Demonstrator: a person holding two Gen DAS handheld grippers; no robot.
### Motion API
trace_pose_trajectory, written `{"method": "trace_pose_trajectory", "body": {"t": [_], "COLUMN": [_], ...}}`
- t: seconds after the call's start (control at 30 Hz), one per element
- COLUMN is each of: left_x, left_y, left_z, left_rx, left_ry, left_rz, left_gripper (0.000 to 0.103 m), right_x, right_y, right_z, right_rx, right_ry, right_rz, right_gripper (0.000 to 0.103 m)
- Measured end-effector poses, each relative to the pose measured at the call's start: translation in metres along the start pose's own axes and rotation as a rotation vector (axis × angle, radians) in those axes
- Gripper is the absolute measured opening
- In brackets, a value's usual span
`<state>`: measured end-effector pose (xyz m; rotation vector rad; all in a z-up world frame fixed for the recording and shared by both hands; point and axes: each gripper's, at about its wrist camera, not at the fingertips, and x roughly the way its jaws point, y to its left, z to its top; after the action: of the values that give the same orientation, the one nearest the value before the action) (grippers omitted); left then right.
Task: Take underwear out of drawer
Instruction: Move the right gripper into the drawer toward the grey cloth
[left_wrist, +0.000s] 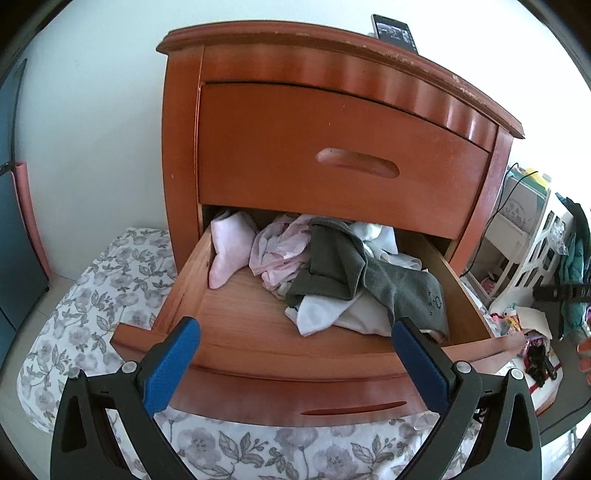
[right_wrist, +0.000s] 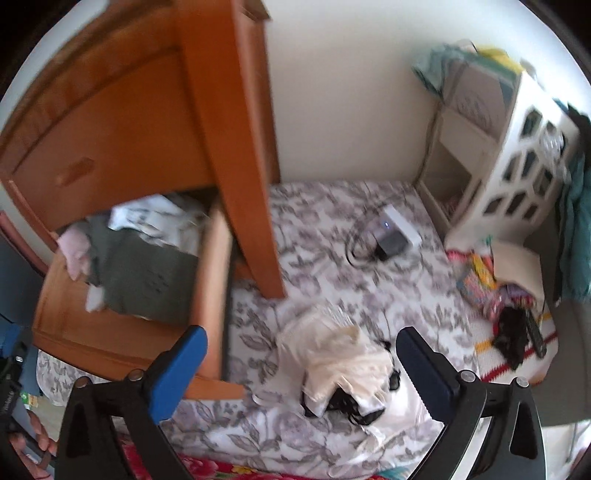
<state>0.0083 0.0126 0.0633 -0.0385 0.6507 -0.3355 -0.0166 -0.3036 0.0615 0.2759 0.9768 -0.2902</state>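
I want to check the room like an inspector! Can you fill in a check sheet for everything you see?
Surface: flowered sheet spread under the dresser.
Job's things: bottom drawer pulled open, holding a pink sock, pink cloth, grey socks and white pieces. A cream garment lies on the sheet outside the drawer.
Clutter: colourful bits and a remote by the white shelf; a phone on the dresser.
Grippers: left gripper open, empty, before the drawer; right gripper open above the garment.
Cables: black cord coiled by a white box.
Surroundings: white wall, blue door at left.
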Motion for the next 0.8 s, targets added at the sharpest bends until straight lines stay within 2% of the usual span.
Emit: {"method": "trace_pose_trajectory", "body": {"t": [0.2,0.43,0.57,0.8], "left_x": [0.004,0.006,0.006,0.008], "left_y": [0.004,0.005,0.008,0.007], "left_z": [-0.001,-0.003,-0.003,-0.005], "left_rx": [0.003,0.026,0.028,0.047], "left_ry": [0.027,0.047,0.051,0.056], "left_rz": [-0.019,0.004,0.049,0.074], "left_gripper": [0.103,0.103,0.103,0.103], "right_x": [-0.014,-0.004,0.004,0.027], "right_y": [0.05,0.113,0.139,0.171], "right_z": [0.016,0.022,0.023,0.029], "right_rx": [-0.09,-0.205,-0.264,-0.329], "right_ry": [-0.06,-0.026,-0.006,0.046], "right_rz": [0.009,0.074,0.093,0.098], "right_gripper": [0.103,0.103,0.103,0.103]}}
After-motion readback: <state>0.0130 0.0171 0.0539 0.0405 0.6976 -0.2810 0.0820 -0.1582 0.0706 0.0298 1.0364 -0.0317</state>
